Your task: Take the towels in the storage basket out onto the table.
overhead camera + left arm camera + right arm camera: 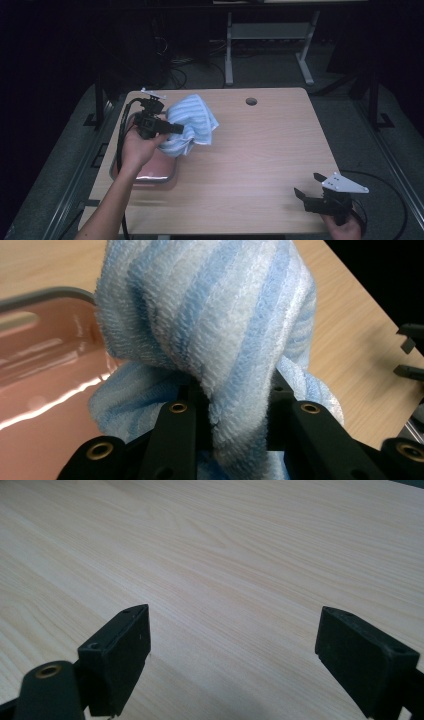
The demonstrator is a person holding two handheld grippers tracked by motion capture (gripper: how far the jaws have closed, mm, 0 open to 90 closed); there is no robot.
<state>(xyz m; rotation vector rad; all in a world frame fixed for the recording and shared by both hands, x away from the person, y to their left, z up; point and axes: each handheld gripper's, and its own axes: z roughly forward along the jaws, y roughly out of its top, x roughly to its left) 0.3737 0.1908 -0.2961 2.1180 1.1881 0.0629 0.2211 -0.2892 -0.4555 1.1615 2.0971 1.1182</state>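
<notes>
Your forearm comes up from the lower left of the high view to the left gripper, clenched on one blue-striped towel bunched left of centre, over the far end of one pink tray at the table's left edge. Lower right, your right gripper rests released, well apart from the cloth.

Left gripper view: the towel bulges up the middle of the frame, pinched between the black jaws at the bottom; the tray lies at left, the wood at right. It looks bound for the tray or a wipe of it; keep the pinch firm and lower slowly so hanging folds don't snag the rim.

Right gripper view: two jaws stand wide over bare wood, holding nothing.

Count: one towel, one tray, two grippers.
</notes>
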